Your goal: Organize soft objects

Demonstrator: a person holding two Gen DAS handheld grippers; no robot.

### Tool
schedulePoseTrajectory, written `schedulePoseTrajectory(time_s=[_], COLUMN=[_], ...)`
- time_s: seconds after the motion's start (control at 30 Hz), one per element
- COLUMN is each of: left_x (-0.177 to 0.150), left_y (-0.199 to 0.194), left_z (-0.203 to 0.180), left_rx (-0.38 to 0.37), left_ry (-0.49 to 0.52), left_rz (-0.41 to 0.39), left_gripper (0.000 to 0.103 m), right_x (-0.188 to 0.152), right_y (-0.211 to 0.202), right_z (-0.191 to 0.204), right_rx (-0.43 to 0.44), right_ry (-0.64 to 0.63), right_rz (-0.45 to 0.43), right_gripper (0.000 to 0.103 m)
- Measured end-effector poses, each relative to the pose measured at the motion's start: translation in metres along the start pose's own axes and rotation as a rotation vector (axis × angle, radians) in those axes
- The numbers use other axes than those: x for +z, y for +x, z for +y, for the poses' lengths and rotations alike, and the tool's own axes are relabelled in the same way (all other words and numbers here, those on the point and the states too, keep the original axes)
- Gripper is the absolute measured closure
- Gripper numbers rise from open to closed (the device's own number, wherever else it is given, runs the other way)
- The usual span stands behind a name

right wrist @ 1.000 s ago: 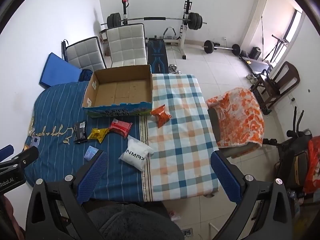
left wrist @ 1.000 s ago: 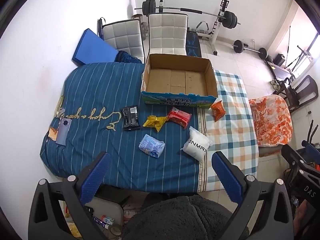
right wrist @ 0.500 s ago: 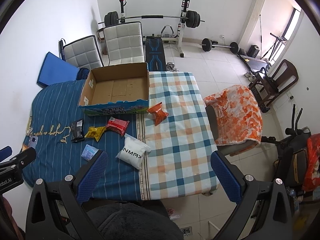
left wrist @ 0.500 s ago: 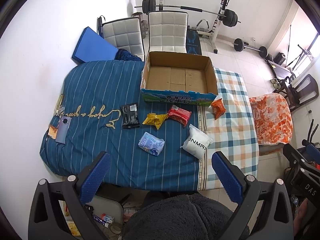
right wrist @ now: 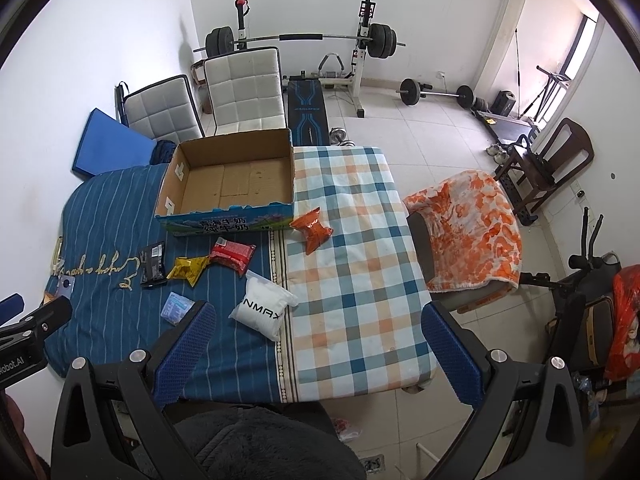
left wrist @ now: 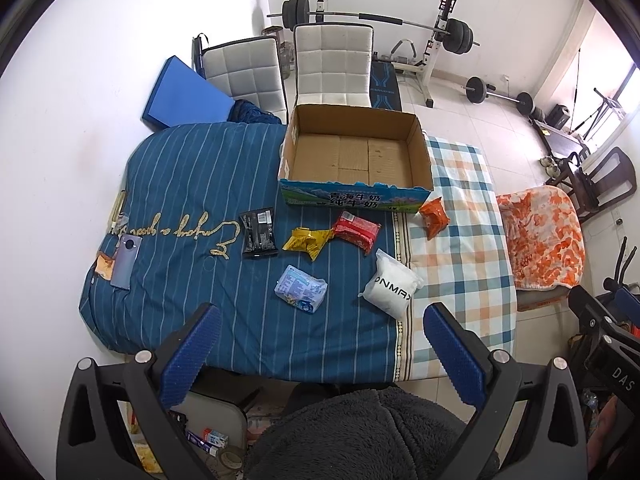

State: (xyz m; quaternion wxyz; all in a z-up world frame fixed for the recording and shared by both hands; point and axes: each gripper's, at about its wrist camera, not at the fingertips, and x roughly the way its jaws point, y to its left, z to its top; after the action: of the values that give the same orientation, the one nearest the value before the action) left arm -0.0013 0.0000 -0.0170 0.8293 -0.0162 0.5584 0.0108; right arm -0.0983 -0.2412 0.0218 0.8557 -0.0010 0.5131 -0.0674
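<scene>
Both grippers, left gripper (left wrist: 320, 354) and right gripper (right wrist: 316, 350), hang spread wide and empty above the bed's near edge. Six soft packets lie before the empty cardboard box (left wrist: 354, 156), the white pouch (left wrist: 391, 290) nearest. Only the left view shows the phone (left wrist: 124, 256) whole; only the right shows the red bag (right wrist: 624, 320).

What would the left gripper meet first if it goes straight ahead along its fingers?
Probably the light blue plastic packet on the dark blue striped quilt; it lies nearest between the open left gripper's fingers. Depth is unclear, so it could reach bare quilt first.
</scene>
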Motion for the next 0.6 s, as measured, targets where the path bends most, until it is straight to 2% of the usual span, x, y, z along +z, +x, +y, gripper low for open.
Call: schedulePoseTrajectory(time_s=[0.6], left_x=[-0.0021], left_y=[-0.0004], left_z=[-0.0048], left_rx=[0.004], left_ry=[0.002], left_rz=[-0.001], left_gripper=[0.0], right_x=[0.0017], right_y=[-0.0011], right_z=[-0.0022], right_rx=[-0.001], right_ry=[0.006], right_rz=[0.0], right_gripper=[0.0])
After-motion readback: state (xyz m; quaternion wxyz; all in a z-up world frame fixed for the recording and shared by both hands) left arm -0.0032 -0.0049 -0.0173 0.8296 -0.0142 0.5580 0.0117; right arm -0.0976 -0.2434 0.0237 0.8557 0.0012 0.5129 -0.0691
